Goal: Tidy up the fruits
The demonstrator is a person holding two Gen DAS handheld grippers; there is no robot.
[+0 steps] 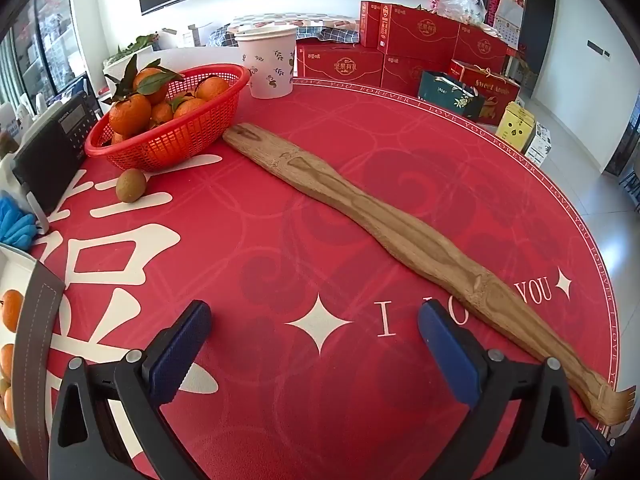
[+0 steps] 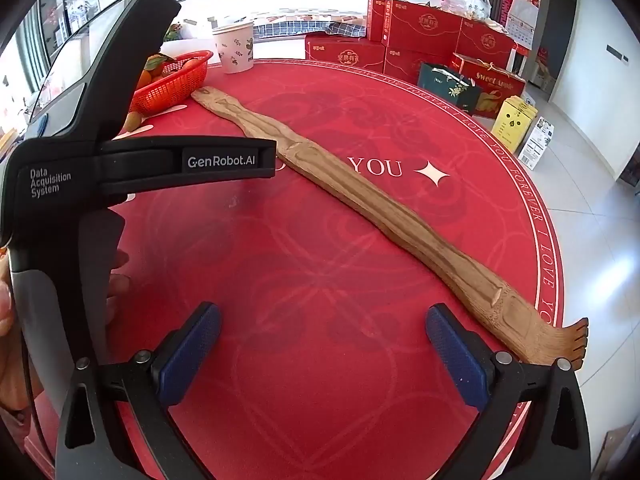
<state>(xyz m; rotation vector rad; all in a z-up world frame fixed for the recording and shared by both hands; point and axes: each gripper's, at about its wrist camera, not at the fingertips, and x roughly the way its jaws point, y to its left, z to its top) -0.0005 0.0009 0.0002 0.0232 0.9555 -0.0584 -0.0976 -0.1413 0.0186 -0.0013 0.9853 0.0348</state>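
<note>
Orange mandarins [image 1: 10, 312] in a white tray cut off at the left edge, red plastic mesh basket [image 2: 176, 84] half hidden behind the black left gripper body [image 2: 100, 92] at upper left, small brown fruit [image 2: 133, 121] mostly hidden there, wooden back scratcher's [image 1: 400, 232] toothed end clipped at lower right.

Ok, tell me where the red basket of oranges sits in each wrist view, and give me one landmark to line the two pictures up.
Left wrist view: the red basket sits upper left on the red table mat, oranges piled inside.
Right wrist view: the basket is small, upper left, partly hidden behind the other black gripper body.
Shared landmark: the long wooden back scratcher, whose far end lies right next to the basket in both views.
</note>
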